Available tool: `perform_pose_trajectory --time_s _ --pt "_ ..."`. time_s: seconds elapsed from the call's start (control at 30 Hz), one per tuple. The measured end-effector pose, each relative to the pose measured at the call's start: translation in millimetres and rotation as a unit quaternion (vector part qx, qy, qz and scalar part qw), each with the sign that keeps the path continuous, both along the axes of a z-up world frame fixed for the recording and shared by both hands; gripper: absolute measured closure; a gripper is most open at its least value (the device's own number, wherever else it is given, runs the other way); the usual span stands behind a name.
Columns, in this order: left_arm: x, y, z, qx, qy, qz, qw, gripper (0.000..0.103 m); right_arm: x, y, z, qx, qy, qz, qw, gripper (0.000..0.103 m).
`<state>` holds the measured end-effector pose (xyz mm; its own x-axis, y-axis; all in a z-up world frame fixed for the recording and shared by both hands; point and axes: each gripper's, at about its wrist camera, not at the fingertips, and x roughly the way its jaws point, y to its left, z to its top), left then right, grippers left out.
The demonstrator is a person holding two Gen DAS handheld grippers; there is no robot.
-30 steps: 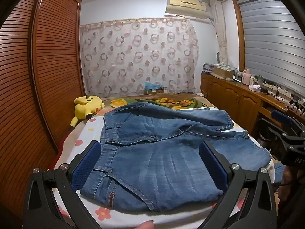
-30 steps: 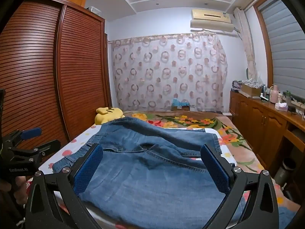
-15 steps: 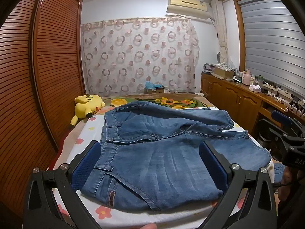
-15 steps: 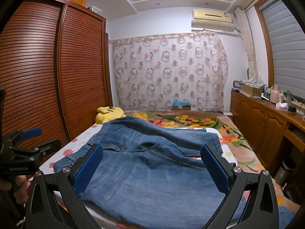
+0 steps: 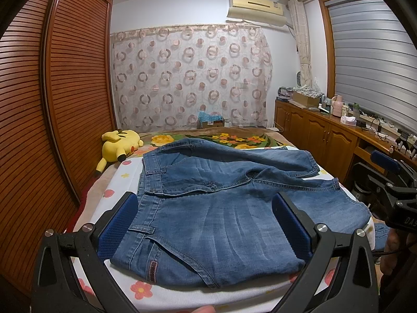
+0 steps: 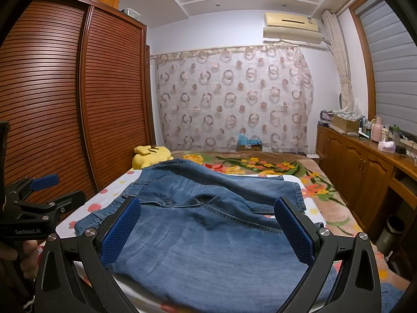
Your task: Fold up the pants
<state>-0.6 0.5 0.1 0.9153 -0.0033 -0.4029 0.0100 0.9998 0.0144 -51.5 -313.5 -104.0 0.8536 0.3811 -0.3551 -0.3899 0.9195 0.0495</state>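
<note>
Where the flowered sheet (image 5: 146, 290) covers the near end of the bed, blue denim pants (image 5: 213, 208) spread flat across it, waistband toward the left and legs running off to the right, one leg angled over the other and its hem lying close to the right edge; brown label patch showing near the front edge of the cloth; same pants (image 6: 208, 240) filling the lower middle of the right wrist view. Left gripper (image 5: 206, 224) spread wide, blue pads (image 5: 120, 224) well apart with nothing between them, hovering at the near edge of the pants and gripping no cloth; cannot tell whether the pads brush the denim. Right gripper (image 6: 206, 227) likewise wide apart, blue pads (image 6: 294, 229) framing the leg portion, closed on nothing. Farther back, a yellow plush toy (image 5: 118, 146) lying at the left side of the bed beside the slatted wooden wardrobe (image 5: 52, 104); floral blanket (image 6: 260, 164) beyond the pants; ring-patterned curtain (image 5: 190, 78) across the far wall under an air conditioner (image 5: 256, 6); wooden cabinets (image 5: 325, 135) with small clutter on top along the right.
</note>
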Motion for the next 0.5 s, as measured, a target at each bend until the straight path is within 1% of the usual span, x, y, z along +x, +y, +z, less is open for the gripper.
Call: perform_pose_trajectory --time_s 0.2,0.5 --pt "3.6 4.4 -5.8 0.002 -0.003 -0.003 1.0000 0.000 -0.4 2.5 -0.7 -0.002 0.001 0.002 1.000 0.001" --pt "1.5 0.2 -4.9 0.002 -0.004 -0.002 1.0000 0.000 -0.2 1.6 -1.1 -0.002 0.001 0.001 1.000 0.001"
